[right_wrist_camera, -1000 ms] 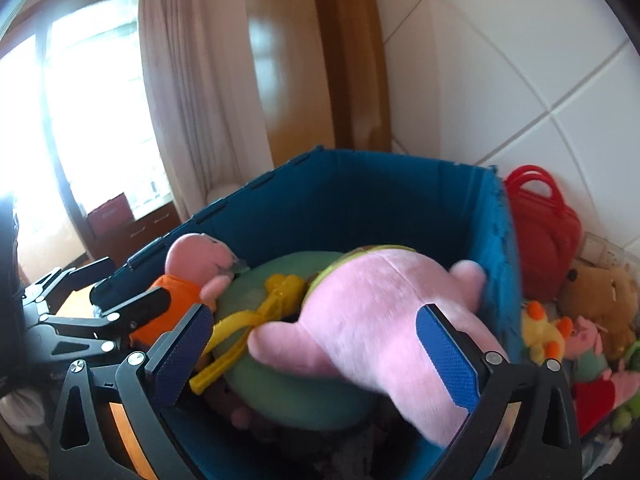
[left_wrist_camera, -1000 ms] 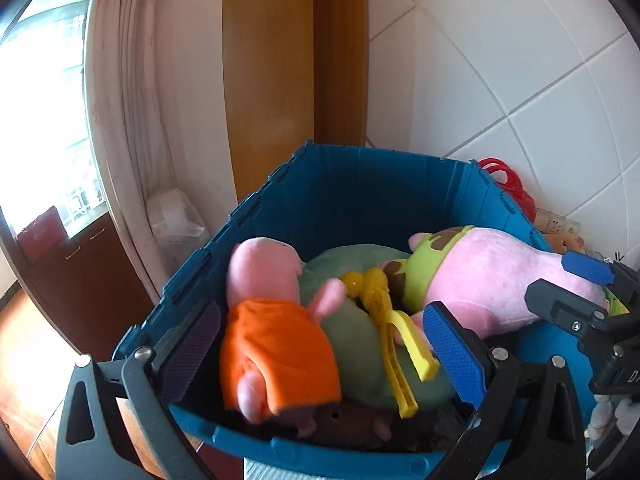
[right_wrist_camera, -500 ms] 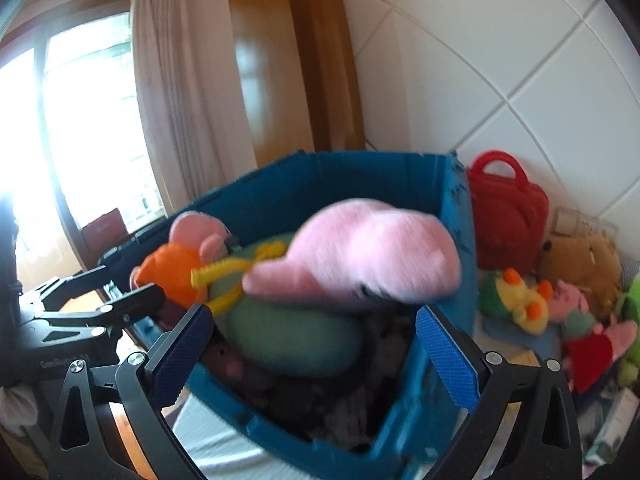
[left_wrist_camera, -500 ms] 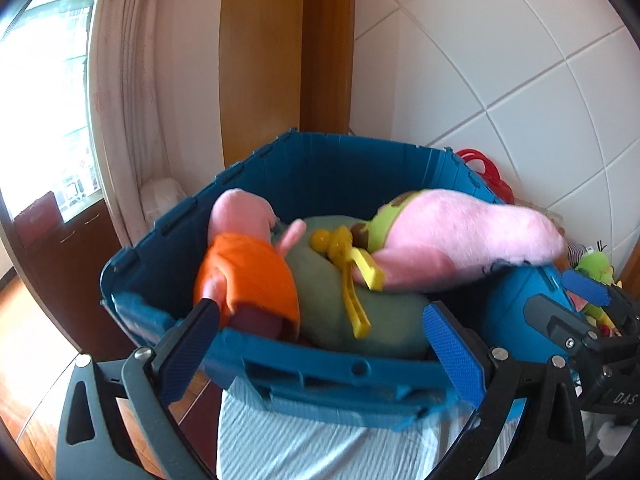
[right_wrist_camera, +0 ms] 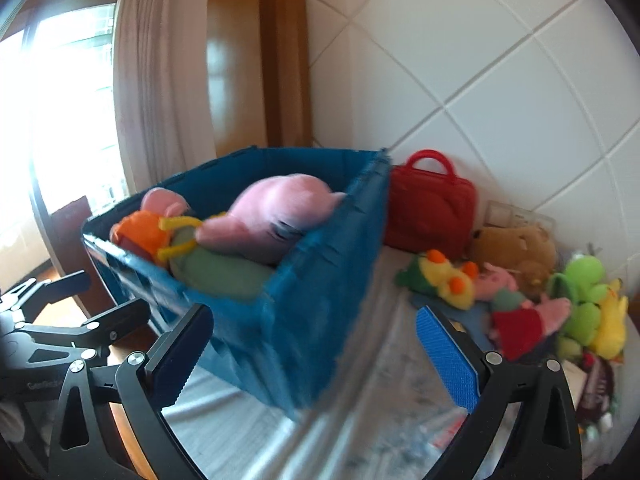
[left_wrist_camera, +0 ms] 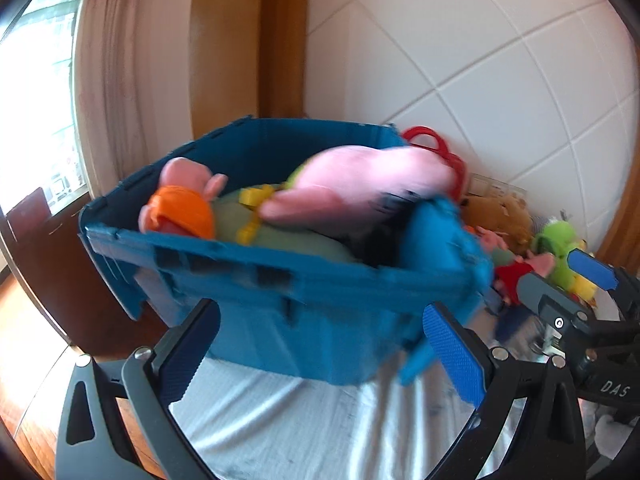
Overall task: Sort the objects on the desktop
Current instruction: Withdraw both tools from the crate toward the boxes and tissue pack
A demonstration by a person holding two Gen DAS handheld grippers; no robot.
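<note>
I have both grippers clear of the bin (left_wrist_camera: 280,312), and both are spread wide with nothing between the pads: the left gripper (left_wrist_camera: 320,352) frames the bin's near wall, the right gripper (right_wrist_camera: 320,354) its corner.

As I judge it, the sort is partly done. The bin on the cloth (left_wrist_camera: 312,420) already holds a big pink plush (left_wrist_camera: 360,188) lying on top against the right wall, an orange-dressed pig (left_wrist_camera: 180,204), a green cushion (right_wrist_camera: 216,272) and a yellow toy (left_wrist_camera: 252,212). Still out on the cloth to the right — a heap of plush toys: a duck (right_wrist_camera: 444,280), a brown bear (right_wrist_camera: 516,248), a green one (right_wrist_camera: 580,284), a red-dressed pig (right_wrist_camera: 524,320), and a red case (right_wrist_camera: 432,212) just beside the bin.

The right view shows that heap and the case whole; the left view shows only the case's handle and a blurred edge of the heap — but gives me the bin's long front wall. Each view catches the other gripper at its edge.
</note>
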